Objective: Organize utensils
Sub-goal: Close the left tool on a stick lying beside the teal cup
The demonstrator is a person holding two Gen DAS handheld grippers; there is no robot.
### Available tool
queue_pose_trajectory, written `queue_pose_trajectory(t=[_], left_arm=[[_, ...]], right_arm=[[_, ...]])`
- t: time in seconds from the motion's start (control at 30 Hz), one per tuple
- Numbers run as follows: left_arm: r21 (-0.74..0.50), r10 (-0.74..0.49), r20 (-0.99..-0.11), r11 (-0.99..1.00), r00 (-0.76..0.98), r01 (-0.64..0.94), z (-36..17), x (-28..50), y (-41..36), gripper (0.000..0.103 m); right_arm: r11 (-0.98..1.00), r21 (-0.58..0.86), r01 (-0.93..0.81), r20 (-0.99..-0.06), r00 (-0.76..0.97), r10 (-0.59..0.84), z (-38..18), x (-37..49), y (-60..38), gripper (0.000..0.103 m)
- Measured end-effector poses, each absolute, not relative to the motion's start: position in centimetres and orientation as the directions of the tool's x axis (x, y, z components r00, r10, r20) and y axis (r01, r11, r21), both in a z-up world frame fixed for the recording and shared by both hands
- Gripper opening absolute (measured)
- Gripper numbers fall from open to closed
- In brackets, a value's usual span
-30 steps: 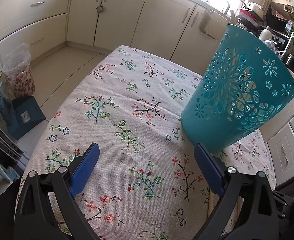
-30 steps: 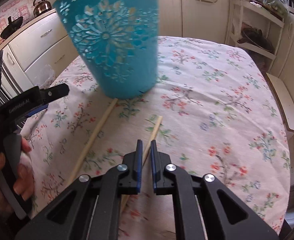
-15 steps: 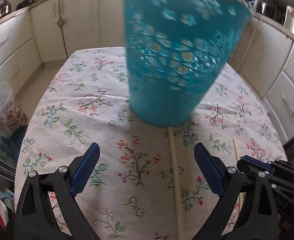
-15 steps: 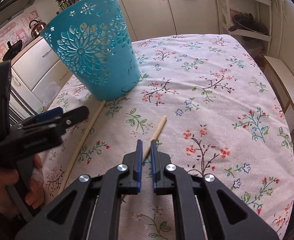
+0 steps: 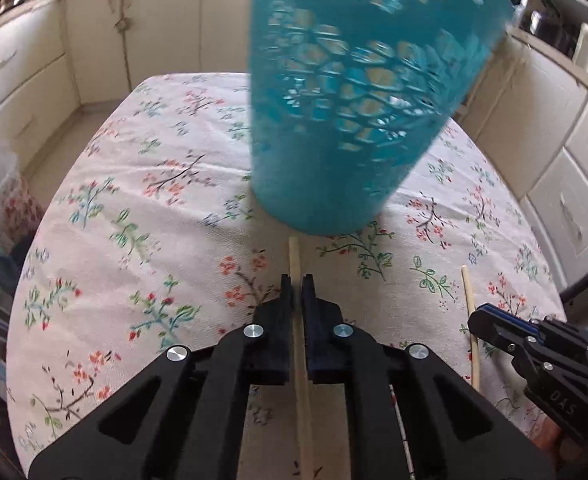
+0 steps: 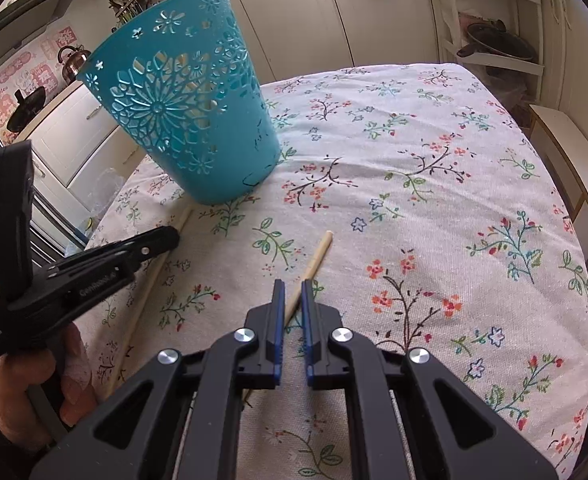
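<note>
Since the earlier frame the left gripper (image 5: pixel 297 282) has just clamped one wooden stick (image 5: pixel 294 257), the right gripper (image 6: pixel 290 287) holds another stick (image 6: pixel 317 257) narrowly, and neither is yet in the teal basket (image 6: pixel 182 120)

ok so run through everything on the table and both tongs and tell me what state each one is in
Teal basket: upright on the tablecloth; inside not visible.
Long stick: flat on the cloth, far end at the basket's base, clamped in the left tongs.
Short stick: flat on the cloth, running between the right tongs' tips.
Left tongs: just closed, shut on the long stick.
Right tongs: nearly shut around the short stick.
</note>
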State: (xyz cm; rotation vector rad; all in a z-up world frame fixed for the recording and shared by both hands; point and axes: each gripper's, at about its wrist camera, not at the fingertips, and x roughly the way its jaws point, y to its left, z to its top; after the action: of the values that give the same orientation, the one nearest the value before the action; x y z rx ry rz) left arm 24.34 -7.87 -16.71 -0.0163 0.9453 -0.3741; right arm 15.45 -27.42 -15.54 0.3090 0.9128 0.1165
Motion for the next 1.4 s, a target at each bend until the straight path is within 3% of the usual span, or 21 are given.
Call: queue_pose_trajectory(t=[0.23, 0.37, 0.63, 0.73, 0.77, 0.87, 1.1, 1.4], left_arm=[[-0.221, -0.36, -0.776, 0.924, 0.518, 0.311, -16.9, 23.2, -6.6, 0.006], [-0.224, -0.368, -0.78, 0.92, 0.507, 0.323, -16.8, 23.1, -6.5, 0.009], [-0.14, -0.329, -0.786, 0.919, 0.523, 0.368, -16.5, 23.4, -8.9, 0.025], [-0.151, -0.337, -0.785, 0.918, 0.52, 0.366, -16.5, 23.6, -8.7, 0.023], [-0.146, -0.328, -0.787, 0.922, 0.523, 0.359, -16.6, 23.7, -8.6, 0.016], [-0.141, -0.311, -0.791, 0.93, 0.526, 0.338, -16.6, 24.0, -8.2, 0.009], [-0.09, -0.271, -0.798, 0.937, 0.538, 0.339, -16.6, 23.9, -8.8, 0.009], [-0.077, -0.27, -0.797, 0.932, 0.54, 0.353, -16.7, 23.6, -9.8, 0.017]], right_arm=[[0.973, 0.201, -0.111, -0.791, 0.568, 0.228, -15.1, 16.1, -24.9, 0.009], [0.971, 0.208, -0.118, -0.809, 0.538, 0.238, -15.0, 16.4, -25.3, 0.009], [0.976, 0.209, -0.061, -0.794, 0.572, 0.206, -15.3, 16.4, -24.8, 0.013], [0.979, 0.179, -0.102, -0.799, 0.566, 0.205, -15.2, 16.5, -24.4, 0.01], [0.978, 0.174, -0.116, -0.802, 0.56, 0.208, -15.1, 16.4, -24.4, 0.01], [0.979, 0.169, -0.114, -0.808, 0.553, 0.204, -15.0, 16.4, -24.7, 0.01], [0.979, 0.196, -0.051, -0.794, 0.577, 0.189, -15.1, 16.5, -25.0, 0.017], [0.98, 0.196, -0.037, -0.783, 0.596, 0.179, -15.2, 16.3, -25.1, 0.01]])
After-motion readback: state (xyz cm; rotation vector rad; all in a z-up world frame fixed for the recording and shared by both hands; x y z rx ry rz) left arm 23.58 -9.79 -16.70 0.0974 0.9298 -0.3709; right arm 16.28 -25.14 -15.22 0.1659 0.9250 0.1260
